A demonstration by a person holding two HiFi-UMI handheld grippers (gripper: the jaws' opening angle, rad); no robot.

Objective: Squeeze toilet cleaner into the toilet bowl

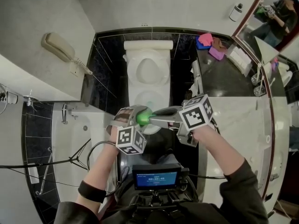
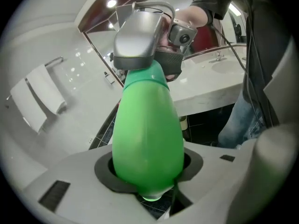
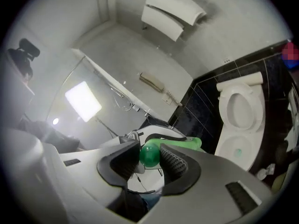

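The left gripper (image 2: 149, 169) is clamped around the belly of the green cleaner bottle (image 2: 147, 125), dark pads pressed in on both sides. That looks like the steadying hold, and it's also the soft part you'd squeeze. The right gripper (image 3: 149, 161) comes in from the other side and is closed on the bottle's narrow end, a rounded green tip pinched between its ribbed pads. I'd guess that's the cap end, gripped to open it or to aim it, though I can't see an opening.

From above, the bottle lies roughly level between the two hands, just over the front of the toilet bowl (image 1: 134, 98). Holding it there means anything that comes out falls into the bowl. The seat (image 1: 148, 59) is up against the cistern (image 1: 147, 45), leaving the bowl open. There's a faint greenish spot down in the bowl; whether it's cleaner or a reflection I can't say.
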